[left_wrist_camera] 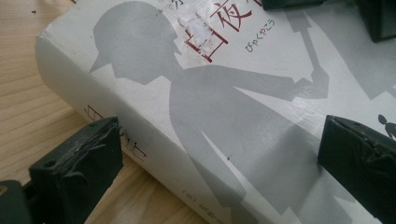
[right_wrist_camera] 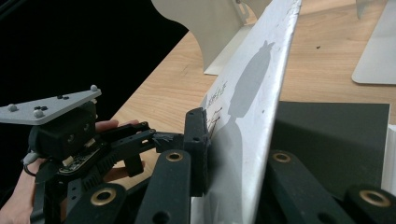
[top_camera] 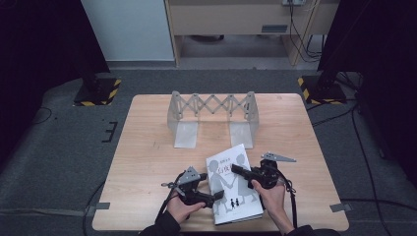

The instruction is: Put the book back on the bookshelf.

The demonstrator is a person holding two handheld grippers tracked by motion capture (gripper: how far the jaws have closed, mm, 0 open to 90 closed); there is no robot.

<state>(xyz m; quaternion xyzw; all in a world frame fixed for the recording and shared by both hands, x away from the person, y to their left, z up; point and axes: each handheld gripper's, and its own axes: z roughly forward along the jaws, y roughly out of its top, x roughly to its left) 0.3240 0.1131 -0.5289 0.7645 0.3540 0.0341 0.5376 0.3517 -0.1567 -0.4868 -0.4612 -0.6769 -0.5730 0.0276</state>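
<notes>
A white book (top_camera: pixel 233 186) with grey silhouette figures on its cover lies at the table's near edge. My left gripper (top_camera: pixel 216 196) stands open at its left side. In the left gripper view the book (left_wrist_camera: pixel 210 116) sits between the two wide-apart jaws, one by the spine and one over the cover, neither pressing. My right gripper (top_camera: pixel 237 171) comes in from the right and is shut on the front cover (right_wrist_camera: pixel 252 93), which shows edge-on between the jaws, lifted off a black inner page (right_wrist_camera: pixel 331 140). The left gripper (right_wrist_camera: pixel 140 140) and its hand sit beyond the cover.
A grey metal scissor-type book rack (top_camera: pixel 211 115) stands at the middle back of the wooden table (top_camera: pixel 147 147), its two flat feet pointing towards me. Stand bases with yellow-black tape (top_camera: pixel 96 91) sit on the floor beyond both back corners.
</notes>
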